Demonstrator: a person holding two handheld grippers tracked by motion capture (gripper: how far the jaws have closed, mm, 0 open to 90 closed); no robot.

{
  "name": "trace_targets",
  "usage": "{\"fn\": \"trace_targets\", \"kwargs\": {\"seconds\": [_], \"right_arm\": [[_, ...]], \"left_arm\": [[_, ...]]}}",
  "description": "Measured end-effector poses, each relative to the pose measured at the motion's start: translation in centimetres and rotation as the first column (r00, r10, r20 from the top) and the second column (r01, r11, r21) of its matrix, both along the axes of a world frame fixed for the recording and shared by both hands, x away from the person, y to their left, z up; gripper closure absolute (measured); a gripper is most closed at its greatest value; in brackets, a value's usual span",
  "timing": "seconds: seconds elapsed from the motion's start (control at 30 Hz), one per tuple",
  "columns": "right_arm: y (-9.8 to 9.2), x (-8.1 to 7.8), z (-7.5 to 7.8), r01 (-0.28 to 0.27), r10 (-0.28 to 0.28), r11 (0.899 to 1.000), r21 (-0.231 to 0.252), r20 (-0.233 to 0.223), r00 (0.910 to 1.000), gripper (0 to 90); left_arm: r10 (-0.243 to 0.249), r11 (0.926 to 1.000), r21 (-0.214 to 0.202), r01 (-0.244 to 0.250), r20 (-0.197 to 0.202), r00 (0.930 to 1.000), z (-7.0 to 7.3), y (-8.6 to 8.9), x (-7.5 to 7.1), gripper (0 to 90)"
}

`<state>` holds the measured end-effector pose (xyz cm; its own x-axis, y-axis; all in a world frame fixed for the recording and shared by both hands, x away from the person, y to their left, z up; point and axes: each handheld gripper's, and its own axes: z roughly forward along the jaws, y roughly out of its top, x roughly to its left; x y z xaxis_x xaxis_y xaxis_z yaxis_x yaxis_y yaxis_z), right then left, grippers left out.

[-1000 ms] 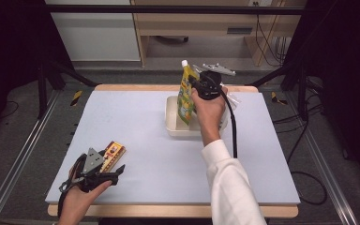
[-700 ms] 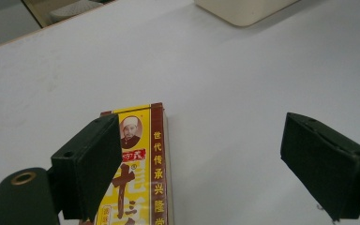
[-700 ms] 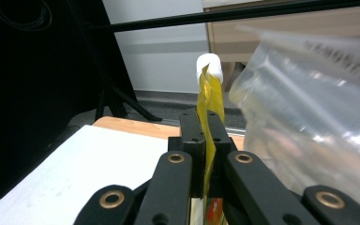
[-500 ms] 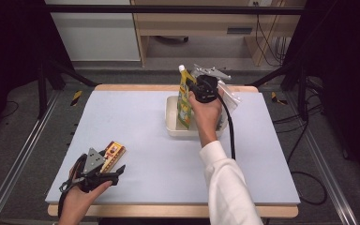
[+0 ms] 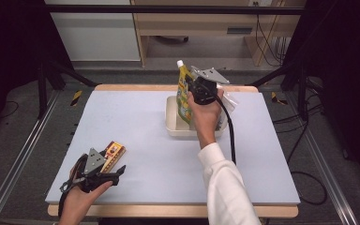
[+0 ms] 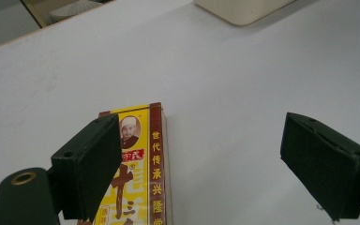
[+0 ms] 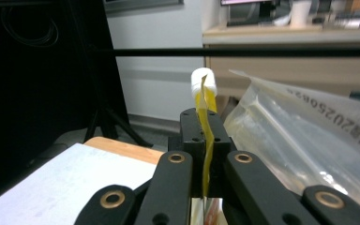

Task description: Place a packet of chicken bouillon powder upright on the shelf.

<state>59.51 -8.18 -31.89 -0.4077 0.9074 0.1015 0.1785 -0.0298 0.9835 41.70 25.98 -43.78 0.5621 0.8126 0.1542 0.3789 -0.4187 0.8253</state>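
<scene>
A yellow spouted pouch [image 5: 183, 96] with a white cap [image 7: 202, 82] stands upright over the cream tray [image 5: 171, 123]. My right gripper [image 5: 192, 88] is shut on the pouch's thin edge [image 7: 205, 140] just below the cap, in the right gripper view [image 7: 204, 123]. At the table's front left, my left gripper [image 5: 116, 165] rests low with its jaws wide open [image 6: 201, 136]. A yellow and brown carton [image 6: 140, 164] lies flat on the table beside the left jaw, partly between the jaws and untouched by the pads. The same carton [image 5: 114, 151] shows in the high view.
A clear plastic bag [image 7: 304, 136] with printed digits sits against the pouch in the tray, at its right [image 5: 229, 101]. The table has a pale mat [image 5: 145, 117] and a wooden rim. Dark frame rails run along both sides, and a shelf unit stands beyond the far edge.
The right gripper with the pouch has drifted slightly to the left. The left gripper and the carton have stayed where they were.
</scene>
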Motion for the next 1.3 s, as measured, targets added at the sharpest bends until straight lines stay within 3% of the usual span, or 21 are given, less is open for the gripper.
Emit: {"fn": "trace_targets", "kwargs": {"seconds": [0.23,0.37,1.3], "right_arm": [[0.6,-0.5,-1.3,0.007,-0.006,1.000,-0.014,0.069,0.9976,90.0],[0.5,-0.6,-1.7,0.001,-0.001,1.000,-0.007,0.078,0.9970,90.0],[1.0,-1.0,-3.5,-0.043,0.045,0.998,-0.039,0.055,0.9975,90.0]], "left_arm": [[0.001,1.0000,0.001,-0.001,0.001,1.0000,0.0,0.0,0.0,12.8],[-0.002,1.0000,0.003,0.002,-0.002,1.0000,0.0,0.0,0.0,12.8],[-0.008,0.9999,0.007,0.008,-0.008,0.9999,-0.1,-0.1,0.0,12.6]]}}
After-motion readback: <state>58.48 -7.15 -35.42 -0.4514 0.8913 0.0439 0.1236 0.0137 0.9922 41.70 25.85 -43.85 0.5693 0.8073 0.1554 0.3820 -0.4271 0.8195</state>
